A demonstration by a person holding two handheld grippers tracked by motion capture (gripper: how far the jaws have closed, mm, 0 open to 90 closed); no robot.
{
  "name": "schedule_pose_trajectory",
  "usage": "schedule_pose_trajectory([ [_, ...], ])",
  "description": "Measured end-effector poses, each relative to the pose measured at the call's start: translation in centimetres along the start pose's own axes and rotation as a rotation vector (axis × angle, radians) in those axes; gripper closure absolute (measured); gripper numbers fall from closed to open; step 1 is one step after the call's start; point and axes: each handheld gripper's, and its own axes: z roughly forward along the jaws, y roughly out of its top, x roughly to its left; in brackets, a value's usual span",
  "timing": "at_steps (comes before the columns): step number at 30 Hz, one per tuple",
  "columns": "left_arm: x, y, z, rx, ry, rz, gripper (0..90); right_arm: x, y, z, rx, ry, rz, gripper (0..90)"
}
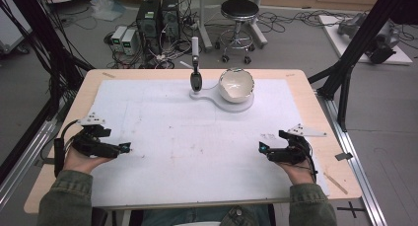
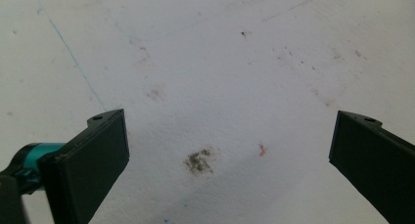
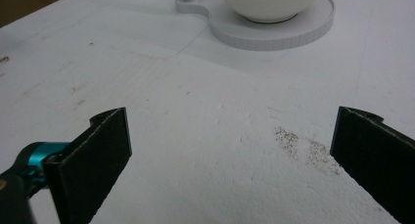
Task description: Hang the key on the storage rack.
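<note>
Both forearms come in at the near edge of the surface (image 1: 148, 196), each holding a hand-held gripper low over the white sheet. Left hand-held gripper (image 1: 123, 148) and right hand-held gripper (image 1: 263, 148) stand with jaws spread wide, gripping nothing. Well apart from both, at the far side, the white bowl (image 1: 236, 85) sits on its flat white stand (image 1: 217, 95), beside a dark upright tool (image 1: 195, 80). Judging by this, nothing has been started: approach, grasp and handling are all left.
</note>
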Motion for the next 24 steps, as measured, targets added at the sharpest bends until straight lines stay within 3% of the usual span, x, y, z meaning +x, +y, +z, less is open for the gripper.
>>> schedule_pose_trajectory([
  [9,0.4,-2.5,-0.2,-0.038,0.009,-0.036,1.7,0.2,-0.2,0.4,0.026,0.009,-0.017,0.5],
  [16,0.4,-3.0,0.0,-0.032,0.018,-0.02,1.7,0.2,-0.3,0.5,0.033,0.016,-0.021,0.5],
  [24,0.3,-3.3,-0.1,-0.063,0.02,0.003,1.7,0.1,-0.4,0.6,0.034,0.017,-0.016,0.6],
])
